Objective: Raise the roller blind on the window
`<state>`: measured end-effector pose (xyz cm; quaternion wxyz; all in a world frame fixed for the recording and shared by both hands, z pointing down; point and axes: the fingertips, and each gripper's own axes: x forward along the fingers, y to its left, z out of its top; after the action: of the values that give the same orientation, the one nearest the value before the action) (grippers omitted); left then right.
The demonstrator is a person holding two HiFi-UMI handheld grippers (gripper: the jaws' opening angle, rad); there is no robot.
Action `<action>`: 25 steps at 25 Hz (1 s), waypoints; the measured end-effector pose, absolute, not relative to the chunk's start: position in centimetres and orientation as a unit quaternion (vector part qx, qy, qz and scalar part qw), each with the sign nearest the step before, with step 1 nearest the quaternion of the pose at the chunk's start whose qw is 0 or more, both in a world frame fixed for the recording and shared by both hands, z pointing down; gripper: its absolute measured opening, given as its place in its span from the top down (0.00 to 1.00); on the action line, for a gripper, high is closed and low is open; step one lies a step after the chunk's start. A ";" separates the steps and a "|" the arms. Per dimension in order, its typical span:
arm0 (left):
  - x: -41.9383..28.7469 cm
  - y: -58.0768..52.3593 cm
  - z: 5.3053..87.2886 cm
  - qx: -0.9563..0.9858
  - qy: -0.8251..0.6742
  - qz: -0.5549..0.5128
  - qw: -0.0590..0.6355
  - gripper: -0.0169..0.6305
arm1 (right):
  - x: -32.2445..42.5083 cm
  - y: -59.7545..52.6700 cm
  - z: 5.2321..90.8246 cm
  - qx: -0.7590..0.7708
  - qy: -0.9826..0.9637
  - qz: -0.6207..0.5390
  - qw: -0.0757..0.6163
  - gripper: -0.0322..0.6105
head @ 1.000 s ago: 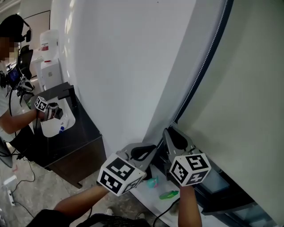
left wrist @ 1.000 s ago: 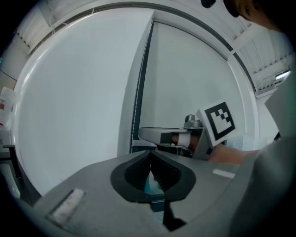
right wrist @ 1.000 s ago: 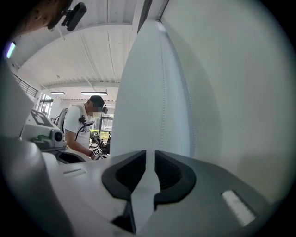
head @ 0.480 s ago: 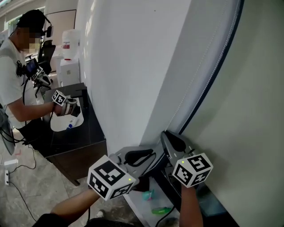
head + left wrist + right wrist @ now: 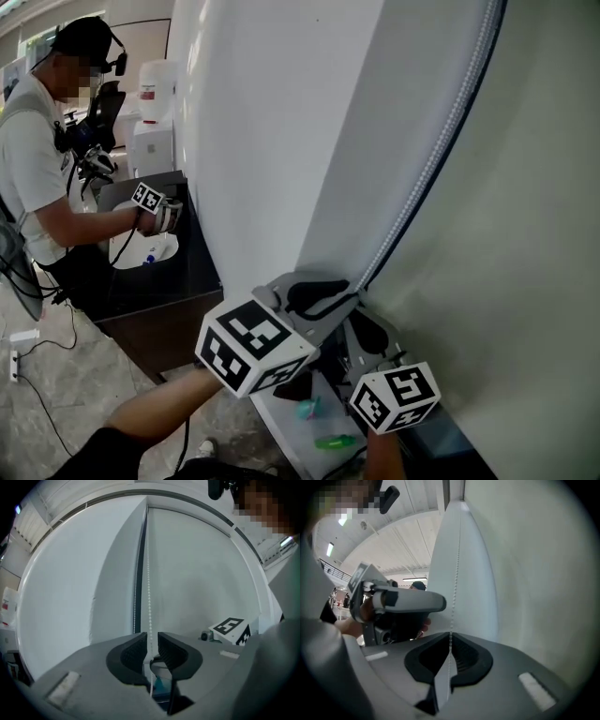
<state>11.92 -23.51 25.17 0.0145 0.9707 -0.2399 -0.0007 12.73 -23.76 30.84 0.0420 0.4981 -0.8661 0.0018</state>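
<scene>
Hanging taut along the edge of the pale roller blind (image 5: 525, 244), the thin white bead chain (image 5: 439, 141) runs lengthwise up and down. In the head view it slants from the top right corner down to the two grippers at bottom centre. It lies just beside the dark window edge (image 5: 137, 583), with the white wall panel (image 5: 272, 141) to its left.

The left gripper (image 5: 354, 292) is the higher of the two on the chain. In the left gripper view the chain passes through the gap between its black ribbed pads (image 5: 132, 649). The jaws have just been opening and stand apart, so the chain is released and neither pad presses on it.

The right gripper (image 5: 450, 641) sits lower. Its jaws have just been closing and now pinch together on the chain, which rises straight up from their tips.

Both grippers point roughly level toward the blind.
</scene>
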 end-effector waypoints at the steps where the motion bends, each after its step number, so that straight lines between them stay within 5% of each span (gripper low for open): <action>1: 12.5 -23.6 24.8 0.972 -0.235 0.004 0.009 0.84 | 12.7 -23.2 30.8 0.499 -0.865 0.000 0.042 0.92; 6: 14.1 -22.9 23.0 0.977 -0.213 0.010 -0.023 0.82 | 13.1 -21.9 30.8 0.514 -0.856 -0.010 0.059 0.92; 8: 14.7 -22.8 22.5 0.977 -0.209 0.019 -0.042 0.95 | 13.3 -21.7 30.6 0.517 -0.853 -0.012 0.067 0.92; 12: 14.8 -23.0 22.8 0.978 -0.200 0.029 -0.048 0.96 | 14.3 -21.3 30.6 0.527 -0.847 0.003 0.064 0.91; 18: 13.9 -22.5 25.9 0.983 -0.177 0.044 -0.005 0.96 | 15.2 -19.5 24.7 0.478 -0.875 0.043 -0.070 0.79; 25: 14.5 -22.2 36.1 0.979 -0.162 0.116 0.042 0.96 | 13.8 -22.4 19.6 0.457 -0.888 0.008 -0.049 0.77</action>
<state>14.47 -22.19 36.07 0.0420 0.9790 -0.1622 0.1158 13.75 -22.43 19.57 -0.0486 0.4566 -0.8883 0.0083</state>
